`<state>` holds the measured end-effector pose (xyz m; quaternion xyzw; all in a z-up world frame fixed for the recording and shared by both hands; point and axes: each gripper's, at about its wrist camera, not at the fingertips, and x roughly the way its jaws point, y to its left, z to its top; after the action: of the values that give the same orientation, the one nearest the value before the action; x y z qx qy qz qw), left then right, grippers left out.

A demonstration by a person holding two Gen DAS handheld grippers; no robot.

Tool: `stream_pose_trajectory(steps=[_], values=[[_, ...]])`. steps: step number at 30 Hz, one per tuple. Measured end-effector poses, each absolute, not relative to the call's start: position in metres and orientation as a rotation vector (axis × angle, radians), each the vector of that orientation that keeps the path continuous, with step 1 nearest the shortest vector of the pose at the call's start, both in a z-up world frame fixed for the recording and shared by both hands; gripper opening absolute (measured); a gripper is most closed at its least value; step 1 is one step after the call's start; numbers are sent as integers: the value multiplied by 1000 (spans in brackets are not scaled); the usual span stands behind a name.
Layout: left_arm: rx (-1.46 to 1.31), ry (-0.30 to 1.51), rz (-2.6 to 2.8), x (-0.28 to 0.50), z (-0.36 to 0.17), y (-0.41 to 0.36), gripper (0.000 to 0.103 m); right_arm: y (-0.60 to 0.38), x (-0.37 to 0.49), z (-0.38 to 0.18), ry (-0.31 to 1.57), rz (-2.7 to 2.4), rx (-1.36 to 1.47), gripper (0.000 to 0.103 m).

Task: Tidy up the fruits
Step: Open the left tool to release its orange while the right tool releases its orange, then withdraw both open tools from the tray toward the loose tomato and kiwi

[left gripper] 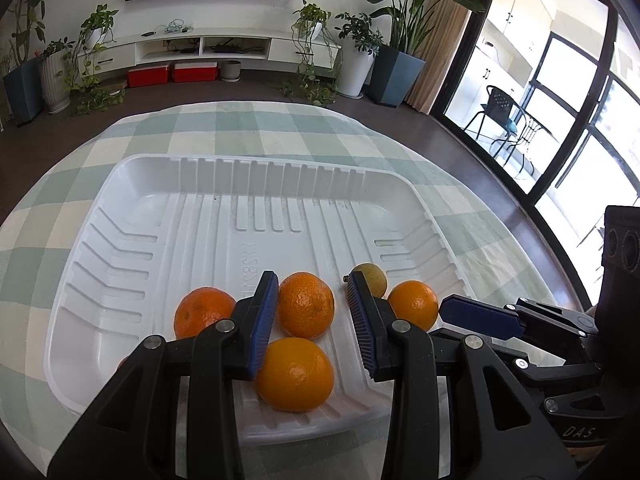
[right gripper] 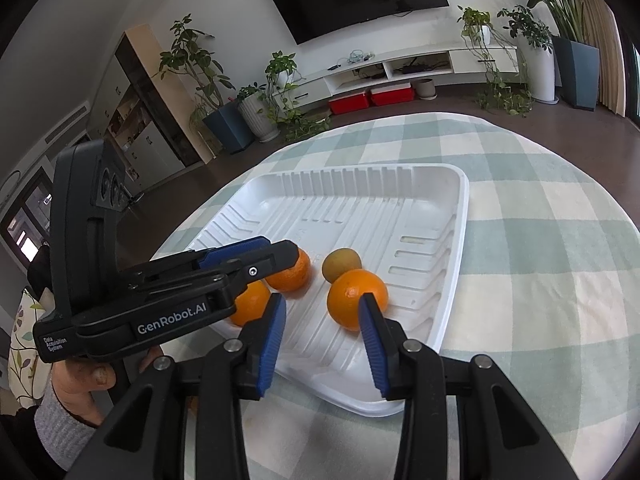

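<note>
My left gripper (left gripper: 312, 320) hangs empty, jaws narrowly apart, right above the oranges (left gripper: 306, 304); my right gripper (right gripper: 322, 340), likewise, waits farther back.

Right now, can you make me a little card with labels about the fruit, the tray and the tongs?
tray: white, ribbed, lying on the checked tablecloth
oranges: four, all inside the tray, bunched at its near end
greenish fruit: one, small, in the tray beside an orange
left tongs: over the fruit, pads apart, holding nothing
right tongs: over the tray's near edge, pads apart, holding nothing
</note>
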<state>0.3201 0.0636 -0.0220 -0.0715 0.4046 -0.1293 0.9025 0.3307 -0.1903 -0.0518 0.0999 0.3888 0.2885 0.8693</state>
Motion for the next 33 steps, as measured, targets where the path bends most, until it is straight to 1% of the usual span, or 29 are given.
stream_pose_trajectory(steps=[18, 25, 33], values=[[-119, 827, -249, 310, -18, 61, 35, -191, 329, -49, 803, 604, 190, 42], [-91, 810, -237, 299, -12, 59, 42, -191, 324, -48, 795, 606, 179, 42], [-70, 794, -228, 283, -2, 56, 45, -188, 315, -47, 779, 615, 163, 42]])
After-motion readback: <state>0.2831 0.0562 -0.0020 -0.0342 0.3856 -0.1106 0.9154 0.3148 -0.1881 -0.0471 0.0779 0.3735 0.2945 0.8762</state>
